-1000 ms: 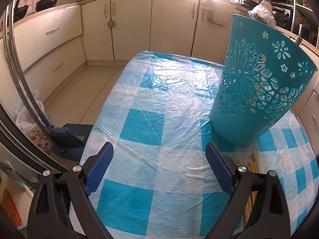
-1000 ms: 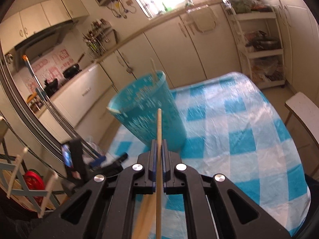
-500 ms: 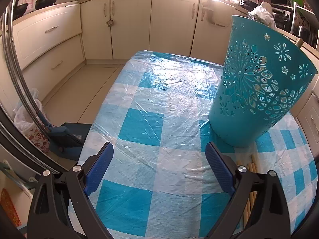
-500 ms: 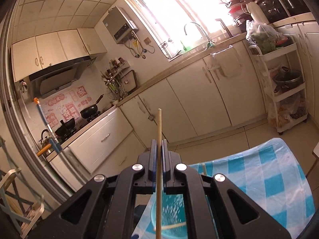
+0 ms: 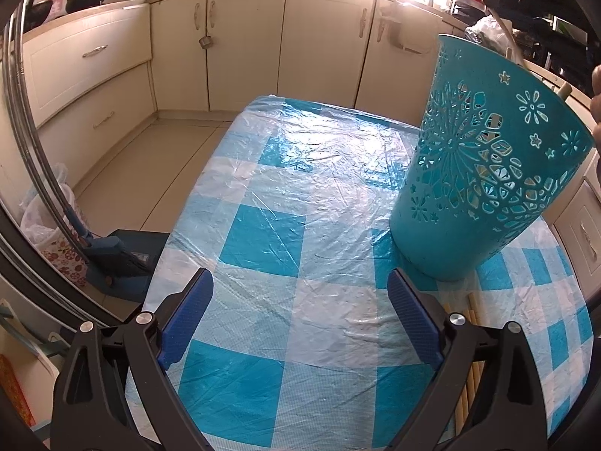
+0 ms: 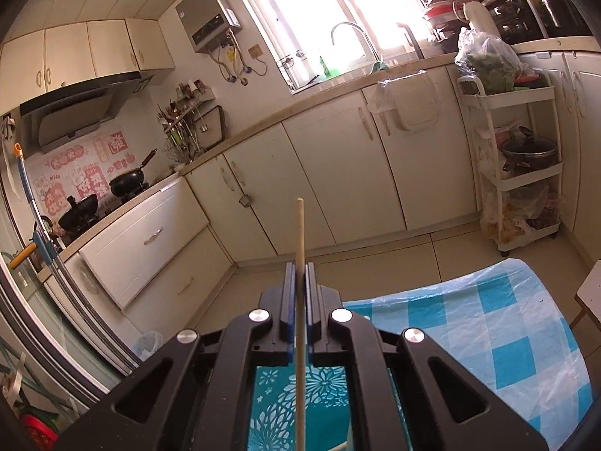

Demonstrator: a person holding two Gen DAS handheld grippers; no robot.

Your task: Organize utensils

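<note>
- Raised since the earlier frame, right gripper [image 6: 299,274] pinches a wooden chopstick [image 6: 299,233] above the teal basket [image 5: 488,173].
- Left gripper [image 5: 300,300]: jaws spread, empty; basket ahead-right, loose chopsticks [image 5: 471,310] beside its right finger.

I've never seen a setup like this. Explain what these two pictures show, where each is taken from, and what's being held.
No robot here: a person carries a hand-held pair of tongs in each hand, each with a wide-angle camera looking along its fingers. The left camera shows the left tongs open and empty above a table with a blue checked cloth. On it stands a teal cut-out basket, and wooden chopsticks lie beside its base. The right camera looks across the kitchen: the right tongs are shut on one wooden chopstick, with the basket just below them. The chopstick is probably headed into the basket.
</note>
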